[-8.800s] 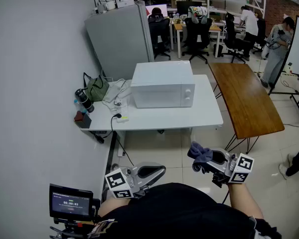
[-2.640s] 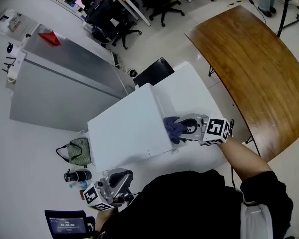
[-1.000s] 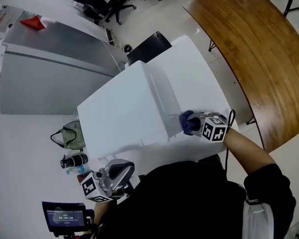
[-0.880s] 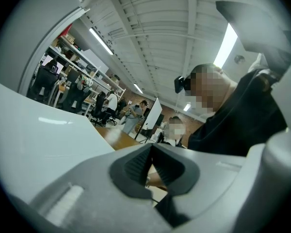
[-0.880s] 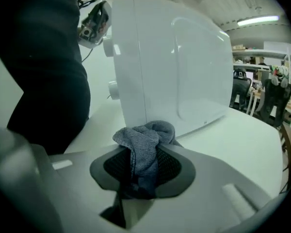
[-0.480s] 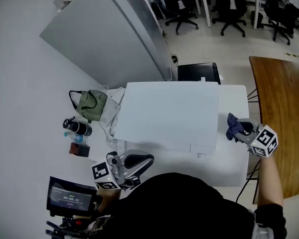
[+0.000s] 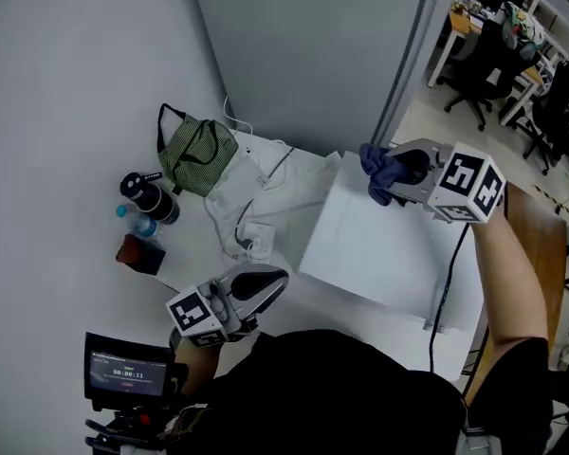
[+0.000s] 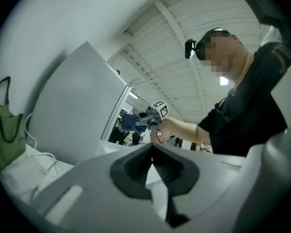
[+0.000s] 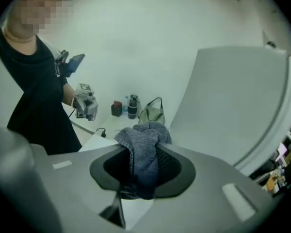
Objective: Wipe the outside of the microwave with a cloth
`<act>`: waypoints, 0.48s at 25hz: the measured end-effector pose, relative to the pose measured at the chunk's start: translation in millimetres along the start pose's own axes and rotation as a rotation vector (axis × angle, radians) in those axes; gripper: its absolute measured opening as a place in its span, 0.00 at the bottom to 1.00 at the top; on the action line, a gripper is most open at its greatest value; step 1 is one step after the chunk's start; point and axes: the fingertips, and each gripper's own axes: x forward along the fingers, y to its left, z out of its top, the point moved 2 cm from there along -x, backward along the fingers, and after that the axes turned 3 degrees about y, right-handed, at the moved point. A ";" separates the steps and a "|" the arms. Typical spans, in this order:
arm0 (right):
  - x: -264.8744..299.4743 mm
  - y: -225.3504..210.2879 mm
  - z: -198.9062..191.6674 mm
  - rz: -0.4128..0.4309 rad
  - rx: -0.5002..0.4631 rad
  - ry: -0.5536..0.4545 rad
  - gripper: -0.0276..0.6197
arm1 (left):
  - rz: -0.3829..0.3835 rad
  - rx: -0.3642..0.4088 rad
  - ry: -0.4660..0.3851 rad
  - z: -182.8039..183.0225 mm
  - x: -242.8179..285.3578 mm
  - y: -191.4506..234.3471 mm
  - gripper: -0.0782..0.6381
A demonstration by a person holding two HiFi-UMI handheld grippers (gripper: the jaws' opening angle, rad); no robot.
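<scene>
Grey partition panels (image 7: pixel 313 55) are standing behind a white table (image 7: pixel 185 254) that is carrying a green bag (image 7: pixel 197 145), a dark bottle (image 7: pixel 147 197), loose cables (image 7: pixel 251 207) and, to the right, the white microwave (image 7: pixel 379 249).

The right gripper (image 7: pixel 396 171) is reaching over the far left corner of the microwave's top. Its jaws are clamping a blue cloth (image 7: pixel 376 166), which is bunching out past the tips. In the right gripper view the cloth (image 9: pixel 143 154) is filling the gap between the jaws and folding over their front edge. From the head view I cannot tell whether the cloth is touching the casing or hovering just above it.

The left gripper (image 7: pixel 266 287) is waiting near the person's body, well apart from the microwave, with its jaws pressed together on nothing.

Wiping seems to be under way along the far edge of the top, or shifting toward the left side panel. The next move is probably calling for the bunched cloth to be pressed flat against the casing and dragged along it, while steering clear of the cables lying just beside that corner.
</scene>
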 end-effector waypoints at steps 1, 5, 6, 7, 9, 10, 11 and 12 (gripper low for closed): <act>34.4 -11.4 8.3 0.029 0.001 0.079 0.23 | 0.016 0.001 0.007 1.4 -17.5 20.1 0.12; 150.1 -34.3 -0.2 0.110 -0.058 0.455 0.23 | 0.068 0.076 0.049 6.0 -72.1 75.1 0.12; 170.5 -36.1 -14.5 0.124 -0.086 0.585 0.23 | 0.072 0.090 0.047 3.3 -82.6 80.8 0.11; 188.5 -39.8 -31.1 0.139 -0.110 0.735 0.23 | 0.071 0.091 0.038 1.2 -93.3 87.4 0.12; 216.5 -48.8 -65.0 0.192 -0.134 1.045 0.23 | 0.062 0.063 0.007 0.0 -112.7 103.0 0.12; 226.3 -51.8 -80.3 0.221 -0.138 1.177 0.23 | 0.058 0.046 -0.008 -0.5 -120.2 108.8 0.12; 234.3 -53.1 -92.9 0.242 -0.137 1.282 0.23 | 0.054 0.033 -0.020 -1.6 -126.4 112.5 0.11; 241.8 -53.2 -103.7 0.253 -0.135 1.367 0.23 | 0.051 0.025 -0.028 -3.0 -132.0 114.8 0.12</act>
